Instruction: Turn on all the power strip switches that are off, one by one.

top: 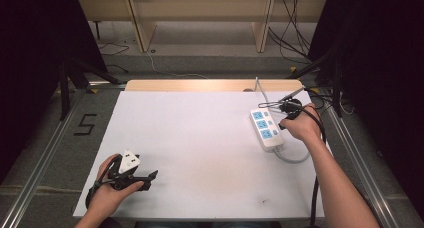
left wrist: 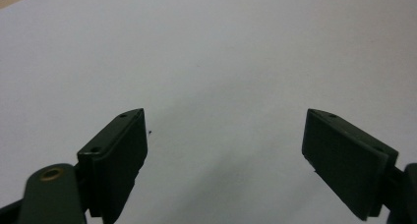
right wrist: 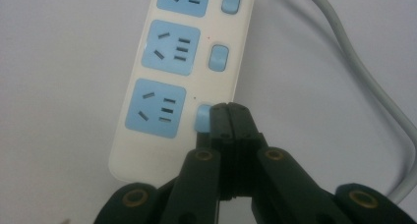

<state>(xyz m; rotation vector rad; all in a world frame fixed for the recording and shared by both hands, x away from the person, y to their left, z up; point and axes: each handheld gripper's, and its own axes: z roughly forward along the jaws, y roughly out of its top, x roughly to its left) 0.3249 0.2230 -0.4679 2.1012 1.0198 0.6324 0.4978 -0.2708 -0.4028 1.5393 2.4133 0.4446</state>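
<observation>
You're at a lab recording bench.
Your white table (top: 200, 138) sits between dark curtains (top: 30, 53), metal rails (top: 45, 148) line the floor, and loose cables (top: 295, 33) trail behind it.

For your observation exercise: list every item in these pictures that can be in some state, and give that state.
Left hand-held gripper: open, holding nothing, above the white table.
Right hand-held gripper: shut, tips at the power strip's nearest blue switch.
Power strip: flat on table, three sockets unoccupied.
Grey cable: attached, curving.
</observation>
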